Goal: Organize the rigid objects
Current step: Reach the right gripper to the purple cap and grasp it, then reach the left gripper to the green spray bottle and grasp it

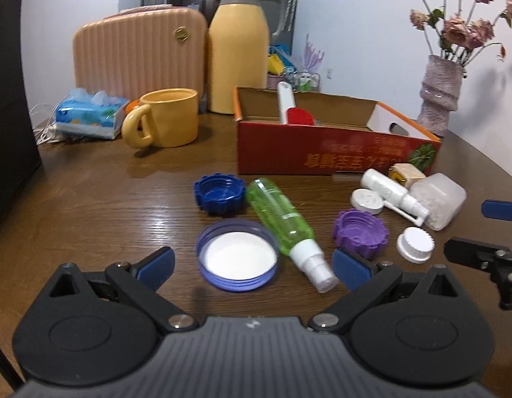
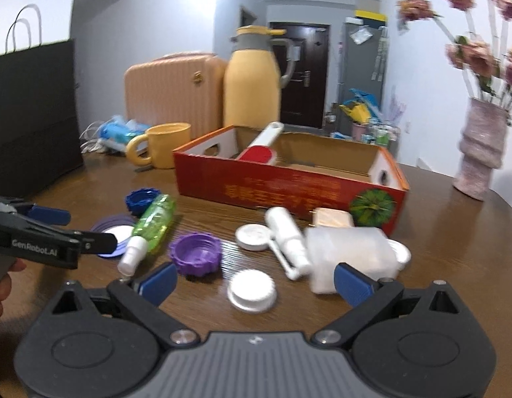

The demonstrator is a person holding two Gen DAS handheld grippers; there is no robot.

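An open red cardboard box [image 1: 322, 152] stands on the brown table and holds a red and white brush [image 1: 289, 106]. In front of it lie a dark blue cap [image 1: 219, 197], a wide violet lid [image 1: 237, 258], a green spray bottle [image 1: 285, 225], a purple cap [image 1: 360, 233], a white ribbed cap [image 1: 415, 243], a white spray bottle [image 1: 391, 195] and a frosted jar [image 1: 438, 199]. My left gripper [image 1: 252, 267] is open, with the violet lid between its fingers. My right gripper [image 2: 256, 280] is open above the white ribbed cap [image 2: 252, 290], near the frosted jar [image 2: 348, 252].
A yellow mug [image 1: 166, 117], a yellow thermos [image 1: 239, 46], a peach case [image 1: 136, 53] and a tissue pack [image 1: 90, 112] stand at the back left. A vase of dried flowers [image 1: 441, 93] is at the back right. A black paper bag [image 2: 33, 112] stands at the left.
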